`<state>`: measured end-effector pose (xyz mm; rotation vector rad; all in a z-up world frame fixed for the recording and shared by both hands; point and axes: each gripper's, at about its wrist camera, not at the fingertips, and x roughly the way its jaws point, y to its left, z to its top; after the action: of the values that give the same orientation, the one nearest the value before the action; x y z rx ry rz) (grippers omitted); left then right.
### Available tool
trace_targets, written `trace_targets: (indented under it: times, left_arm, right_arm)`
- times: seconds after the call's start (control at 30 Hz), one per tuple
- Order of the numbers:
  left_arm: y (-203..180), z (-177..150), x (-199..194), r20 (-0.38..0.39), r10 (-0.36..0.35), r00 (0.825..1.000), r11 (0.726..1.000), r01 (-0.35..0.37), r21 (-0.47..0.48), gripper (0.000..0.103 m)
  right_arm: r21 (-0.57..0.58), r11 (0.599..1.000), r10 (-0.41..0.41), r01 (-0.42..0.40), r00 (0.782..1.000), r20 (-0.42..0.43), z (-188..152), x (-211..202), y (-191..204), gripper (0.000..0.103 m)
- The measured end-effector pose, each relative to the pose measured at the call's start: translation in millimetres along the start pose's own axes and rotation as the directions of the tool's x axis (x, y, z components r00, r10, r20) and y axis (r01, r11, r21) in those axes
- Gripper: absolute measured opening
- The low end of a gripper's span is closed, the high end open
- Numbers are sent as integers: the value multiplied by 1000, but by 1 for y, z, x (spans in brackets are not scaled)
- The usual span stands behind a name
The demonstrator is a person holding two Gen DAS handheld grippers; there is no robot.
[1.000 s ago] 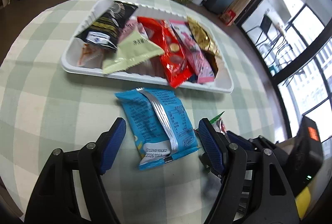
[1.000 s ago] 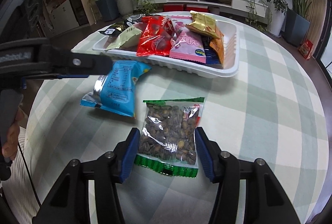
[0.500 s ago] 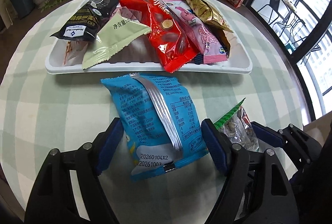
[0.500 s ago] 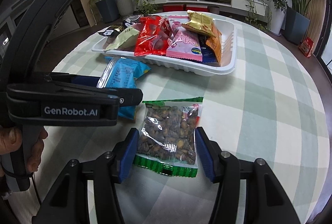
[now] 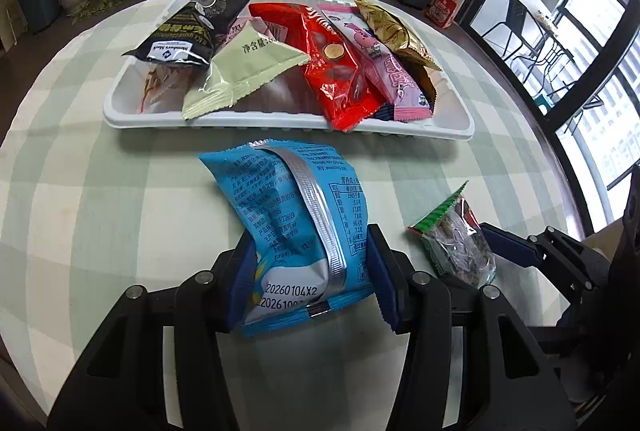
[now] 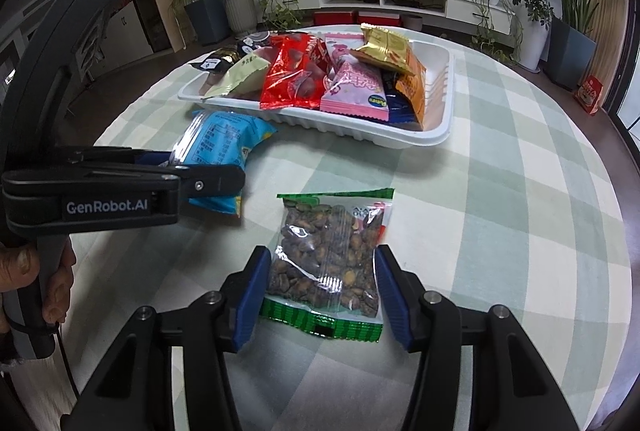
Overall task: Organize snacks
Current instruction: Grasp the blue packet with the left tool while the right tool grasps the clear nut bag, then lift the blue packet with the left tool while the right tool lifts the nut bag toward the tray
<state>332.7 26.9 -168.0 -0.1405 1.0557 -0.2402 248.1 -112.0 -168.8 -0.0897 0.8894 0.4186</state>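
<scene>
A blue snack packet (image 5: 294, 219) lies on the checked tablecloth in front of the white tray (image 5: 280, 119). My left gripper (image 5: 310, 271) is shut on the packet's near end, which crumples between the blue pads. It also shows in the right wrist view (image 6: 224, 147). A clear bag of nuts with green ends (image 6: 332, 255) lies flat between the pads of my right gripper (image 6: 320, 291), which straddles it with the pads at its sides; the bag also shows in the left wrist view (image 5: 456, 247).
The tray holds several snack packets: black (image 5: 192, 31), pale green (image 5: 248, 71), red (image 5: 336, 67), pink (image 5: 380, 67), gold (image 5: 390, 27). The round table's edge curves close on all sides. Potted plants and a low TV shelf stand beyond.
My left gripper moved forward around the blue packet and closed on its near end. The right gripper stayed around the nut bag.
</scene>
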Motion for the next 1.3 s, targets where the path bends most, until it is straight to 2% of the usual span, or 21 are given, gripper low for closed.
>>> trace_targets:
  times: [0.43,0.77,1.3]
  left_arm:
    - [10,-18,-37,35,-78,996,997,78,-22,49]
    - [10,-38,-65,50,-107,993,994,108,-19,49]
    - [8,-60,-86,56,-145,988,989,146,-16,49]
  right_arm:
    - [153,979,134,-135,991,15,-10,-15,-22,54]
    - [249,949,193,-194,981,26,-28,-31,-39,54]
    - [370,884,279,-285,958,70,-46,-49,-61,54]
